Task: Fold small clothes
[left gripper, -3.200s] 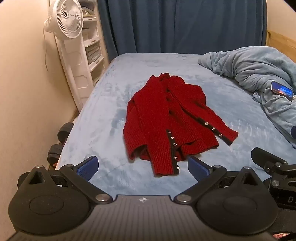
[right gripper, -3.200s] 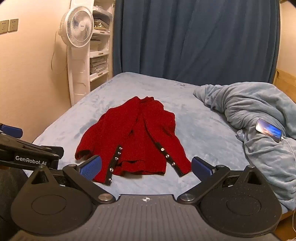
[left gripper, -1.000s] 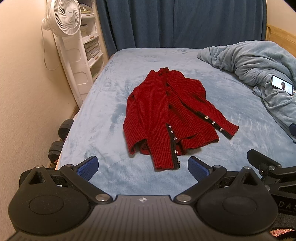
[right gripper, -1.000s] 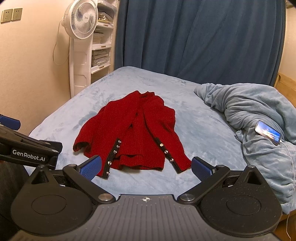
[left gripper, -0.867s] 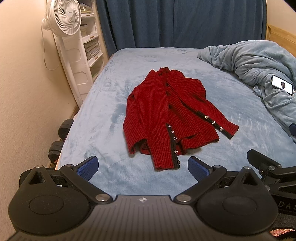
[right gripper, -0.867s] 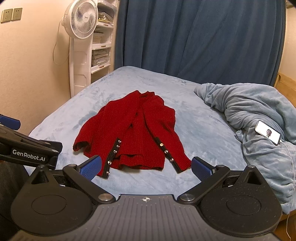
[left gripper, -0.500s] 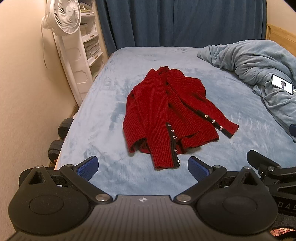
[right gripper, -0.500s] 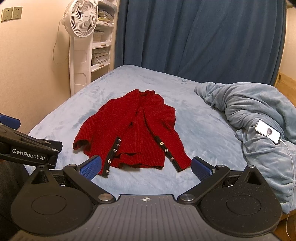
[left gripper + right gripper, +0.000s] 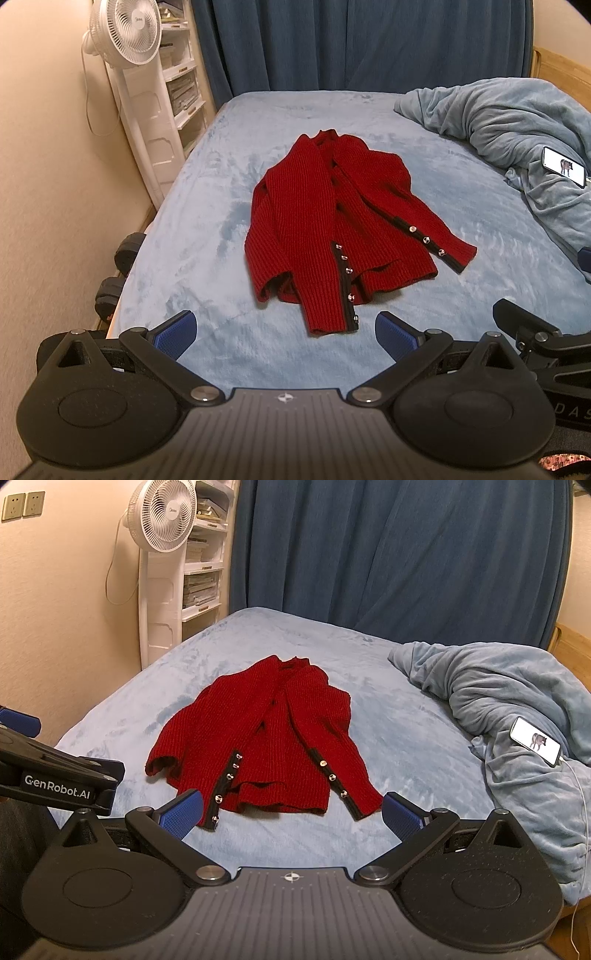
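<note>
Both wrist views face along bed (image 9: 229, 229) (side by side), sharing cardigan (image 9: 266, 738).

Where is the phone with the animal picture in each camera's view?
Left wrist view: the phone is at the far right edge, upper half, lying on the rumpled blanket.
Right wrist view: the phone is at the right, about mid-height, on the same blanket.
Shared landmark: the red cardigan lies left of the phone in both views.
</note>
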Available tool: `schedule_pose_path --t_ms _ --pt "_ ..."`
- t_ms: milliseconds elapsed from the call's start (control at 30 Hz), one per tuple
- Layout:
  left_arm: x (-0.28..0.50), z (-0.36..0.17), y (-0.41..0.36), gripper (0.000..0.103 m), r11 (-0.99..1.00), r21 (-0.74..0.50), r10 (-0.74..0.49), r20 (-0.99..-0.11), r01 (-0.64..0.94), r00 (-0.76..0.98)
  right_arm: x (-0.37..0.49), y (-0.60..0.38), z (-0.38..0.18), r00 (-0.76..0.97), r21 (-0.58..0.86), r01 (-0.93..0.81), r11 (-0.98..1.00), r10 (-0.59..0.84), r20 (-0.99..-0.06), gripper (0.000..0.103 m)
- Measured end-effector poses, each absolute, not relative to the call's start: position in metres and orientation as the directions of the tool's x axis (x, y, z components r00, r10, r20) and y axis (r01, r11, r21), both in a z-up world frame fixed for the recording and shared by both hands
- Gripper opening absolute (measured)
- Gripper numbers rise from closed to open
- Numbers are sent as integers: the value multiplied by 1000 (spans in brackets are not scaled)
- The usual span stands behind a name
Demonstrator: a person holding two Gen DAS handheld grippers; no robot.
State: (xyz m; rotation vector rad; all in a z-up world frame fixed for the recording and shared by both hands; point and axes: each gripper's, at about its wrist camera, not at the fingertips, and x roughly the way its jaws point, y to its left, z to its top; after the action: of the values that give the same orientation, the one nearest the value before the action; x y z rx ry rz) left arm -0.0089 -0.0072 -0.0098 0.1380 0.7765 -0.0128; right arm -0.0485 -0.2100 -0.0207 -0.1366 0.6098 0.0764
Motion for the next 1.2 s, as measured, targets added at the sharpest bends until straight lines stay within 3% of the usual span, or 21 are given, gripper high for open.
schedule_pose_path --t_ms 300,500,667,933,1000,1067,1100,1133,1200 --pt "0 -17 -4 103 991 116 40 -721 62 691 -38 -212 -27 796 -88 -110 990 35 -604 102" --pt "30 -32 19 103 997 71 50 -770 7 636 13 -245 -50 737 9 -25 1000 24 -675 102" --pt "62 -51 37 103 996 76 92 -809 -53 581 99 -273 -87 715 0 14 1000 -10 -699 102" --pt "110 -80 51 103 987 119 159 -858 -112 488 274 -265 -186 613 -94 -76 993 -28 -789 100" --pt "120 -87 52 103 984 134 175 -868 -118 464 308 -256 -217 549 -109 -143 984 -13 -836 91" --pt "132 -95 51 103 982 150 185 -876 -114 446 329 -255 -231 517 -88 -204 975 31 -855 54" --pt "138 -98 50 103 982 155 187 -878 -109 441 334 -257 -226 541 -112 -207 972 18 -841 43" --pt "144 -101 48 103 982 157 187 -878 -104 442 340 -260 -217 575 -177 -214 961 -23 -818 11" --pt "157 -108 42 103 985 153 174 -875 -85 451 360 -282 -189 648 -266 -197 944 -79 -758 10"
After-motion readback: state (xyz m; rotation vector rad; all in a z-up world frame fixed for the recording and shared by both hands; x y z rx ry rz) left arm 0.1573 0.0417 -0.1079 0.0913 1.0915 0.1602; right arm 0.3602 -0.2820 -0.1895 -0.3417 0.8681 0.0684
